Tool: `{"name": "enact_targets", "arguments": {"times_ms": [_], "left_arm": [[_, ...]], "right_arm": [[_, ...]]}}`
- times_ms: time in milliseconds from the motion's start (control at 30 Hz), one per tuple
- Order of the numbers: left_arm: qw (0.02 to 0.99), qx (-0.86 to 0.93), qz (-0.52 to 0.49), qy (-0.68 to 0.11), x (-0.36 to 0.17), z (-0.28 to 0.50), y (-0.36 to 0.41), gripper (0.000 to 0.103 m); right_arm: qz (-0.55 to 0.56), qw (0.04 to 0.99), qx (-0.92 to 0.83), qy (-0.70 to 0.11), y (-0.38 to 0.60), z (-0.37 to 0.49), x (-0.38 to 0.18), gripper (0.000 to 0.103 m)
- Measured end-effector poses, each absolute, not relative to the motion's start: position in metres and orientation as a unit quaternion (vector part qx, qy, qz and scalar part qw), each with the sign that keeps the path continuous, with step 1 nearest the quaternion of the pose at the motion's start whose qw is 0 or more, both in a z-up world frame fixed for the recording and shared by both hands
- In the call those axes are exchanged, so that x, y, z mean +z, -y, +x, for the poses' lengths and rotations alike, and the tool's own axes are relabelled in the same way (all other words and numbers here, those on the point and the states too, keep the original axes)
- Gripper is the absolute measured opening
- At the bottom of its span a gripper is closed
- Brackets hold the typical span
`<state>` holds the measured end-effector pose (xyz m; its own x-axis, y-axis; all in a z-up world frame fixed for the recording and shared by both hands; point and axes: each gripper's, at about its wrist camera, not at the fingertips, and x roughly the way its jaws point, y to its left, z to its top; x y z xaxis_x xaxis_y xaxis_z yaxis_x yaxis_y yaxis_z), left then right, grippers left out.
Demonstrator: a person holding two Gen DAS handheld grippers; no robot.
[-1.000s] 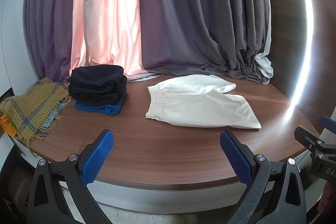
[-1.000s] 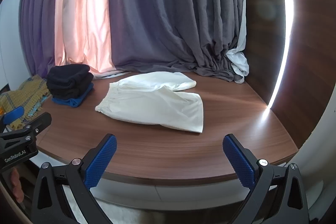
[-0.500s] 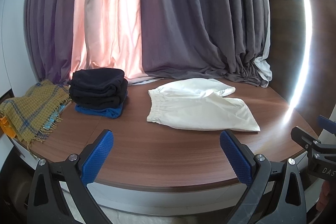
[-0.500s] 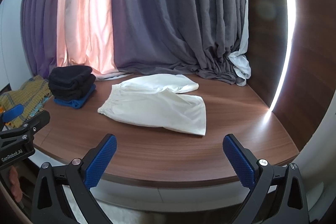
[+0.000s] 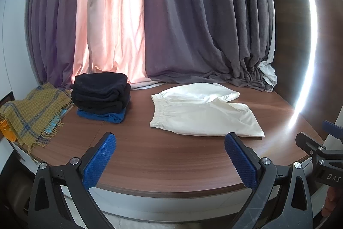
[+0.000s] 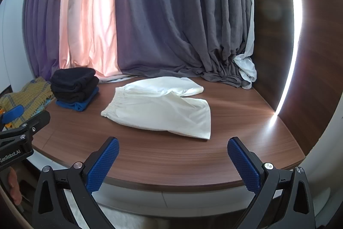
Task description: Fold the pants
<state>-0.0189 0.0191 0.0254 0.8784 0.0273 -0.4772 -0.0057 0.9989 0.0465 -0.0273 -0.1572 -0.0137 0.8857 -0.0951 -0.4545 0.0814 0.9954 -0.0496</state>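
Grey and pink curtains (image 5: 171, 25) fill the whole back of the scene, pooling onto a rounded walnut-look table (image 5: 171, 160) that everything sits on. White shorts (image 5: 201, 113) lie flat around the middle of the table, well apart from both grippers, long axis running left-right: elastic waistband on the left end, the two leg hems pointing right, with the far leg splayed off toward the curtain. Looks like they've been spread out that way so both ends are reachable, though that's my guess. Off to the left there's a mustard plaid blanket (image 5: 32, 113) draped over the table edge, then a stack of folded dark clothes (image 5: 100, 93) sitting on something blue, probably the finished pile. Left gripper (image 5: 170, 161) hovers at the near edge with its blue pads spread wide, nothing in them. Right gripper (image 6: 173, 162) is the same deal, jaws wide and empty, aimed at the shorts from a bit further right. No fold started as far as I can tell, so a first grab at the fabric comes next, I'd say.
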Motion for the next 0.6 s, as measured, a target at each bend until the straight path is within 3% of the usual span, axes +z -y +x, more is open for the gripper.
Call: {"name": "enact_targets", "arguments": {"times_ms": [600], "left_arm": [[0.97,0.008,0.023,-0.243,0.0277,-0.0159,-0.0216,0.103]], "right_arm": [[-0.014,0.971,-0.045,-0.235,0.1577,-0.0272,-0.0138,0.102]]}}
